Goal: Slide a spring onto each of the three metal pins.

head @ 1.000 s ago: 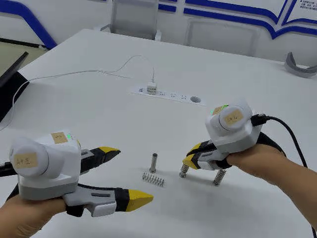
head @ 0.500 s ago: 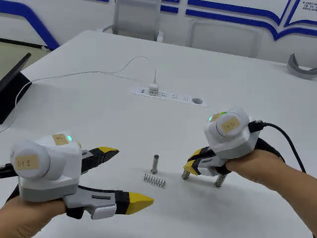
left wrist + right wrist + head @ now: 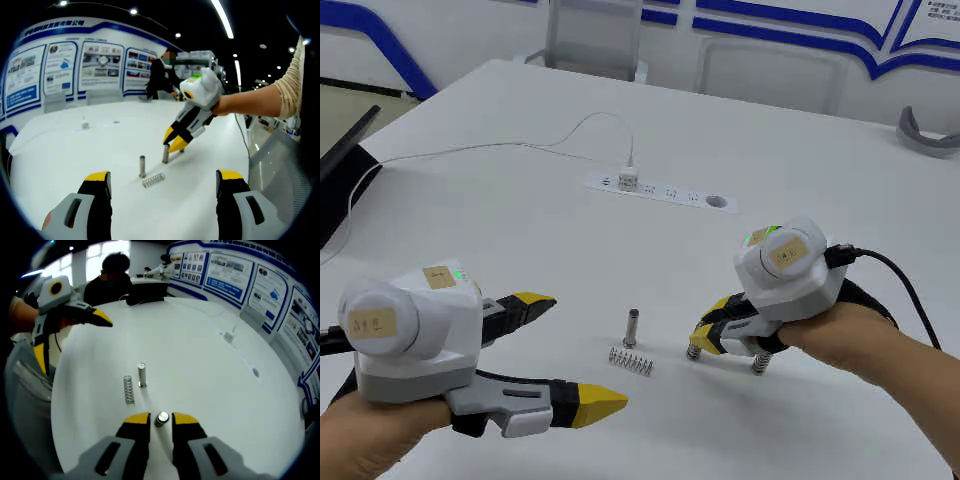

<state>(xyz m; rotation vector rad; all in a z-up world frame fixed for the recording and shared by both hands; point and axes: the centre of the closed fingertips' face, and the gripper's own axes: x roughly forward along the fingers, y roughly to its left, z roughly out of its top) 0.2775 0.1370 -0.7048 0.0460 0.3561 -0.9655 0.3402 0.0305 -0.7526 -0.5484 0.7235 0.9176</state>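
Note:
A bare metal pin [image 3: 631,328] stands upright on the white table [image 3: 520,220], and a loose spring [image 3: 630,361] lies just in front of it. Two more pins [image 3: 693,350] [image 3: 758,362] to the right each carry a spring. My right gripper [image 3: 706,338] is down over the nearer sprung pin [image 3: 161,418], its yellow jaws pressed close on either side of the pin's top. My left gripper [image 3: 570,352] hovers wide open at the lower left, short of the loose spring [image 3: 153,180] and the bare pin [image 3: 142,166], holding nothing.
A white power strip [image 3: 660,190] with a plugged charger [image 3: 628,180] and its cable lies further back. A dark monitor edge [image 3: 340,170] sits at the left, a grey curved object [image 3: 925,135] at the far right, and a chair [image 3: 592,35] behind the table.
My right gripper has sunk a little lower over the sprung pin. The left gripper, bare pin and loose spring have stayed where they were.

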